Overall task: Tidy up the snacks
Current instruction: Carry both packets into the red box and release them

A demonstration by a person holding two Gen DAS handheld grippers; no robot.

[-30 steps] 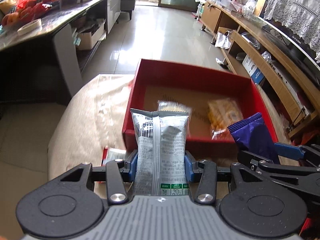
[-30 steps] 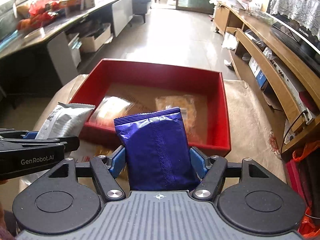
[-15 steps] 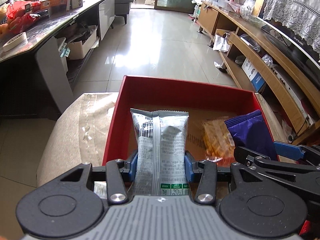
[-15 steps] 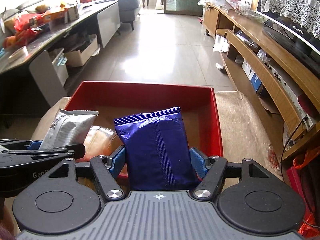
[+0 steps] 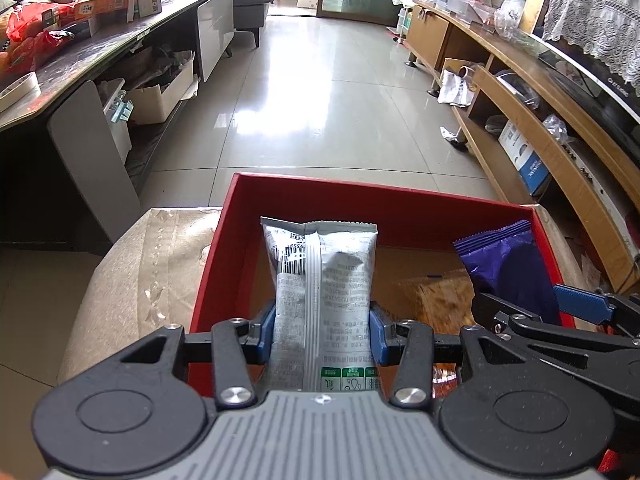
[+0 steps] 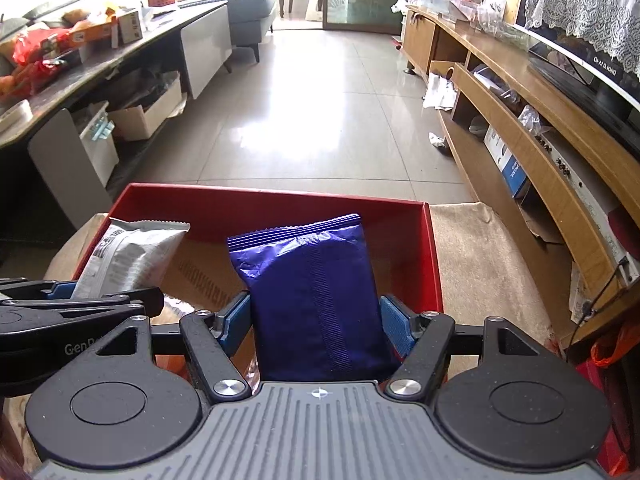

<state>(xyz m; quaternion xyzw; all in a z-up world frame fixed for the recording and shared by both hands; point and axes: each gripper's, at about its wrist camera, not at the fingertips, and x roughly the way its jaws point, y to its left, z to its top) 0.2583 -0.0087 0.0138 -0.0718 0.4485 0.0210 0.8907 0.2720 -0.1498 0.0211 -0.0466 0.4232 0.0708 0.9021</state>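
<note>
My left gripper [image 5: 322, 332] is shut on a silver snack packet [image 5: 322, 276], which stands upright over the left half of a red box [image 5: 384, 210]. To its right, my right gripper [image 6: 316, 322] is shut on a purple snack packet [image 6: 312, 280] over the right half of the same red box [image 6: 280, 204]. Each view catches the other gripper's load at its edge: the purple packet [image 5: 508, 264] and the silver packet [image 6: 128, 256]. An orange snack bag [image 5: 440, 300] lies on the box's brown floor between the two grippers.
The box rests on a beige cushioned stool [image 5: 136, 272]. Beyond it lies shiny tiled floor [image 5: 316, 92]. A cluttered dark counter [image 5: 80, 60] runs along the left, a wooden TV shelf [image 5: 532, 120] along the right.
Both grippers have moved forward with their packets, from in front of the box's near wall to over its inside. The box now sits lower and closer in both views.
</note>
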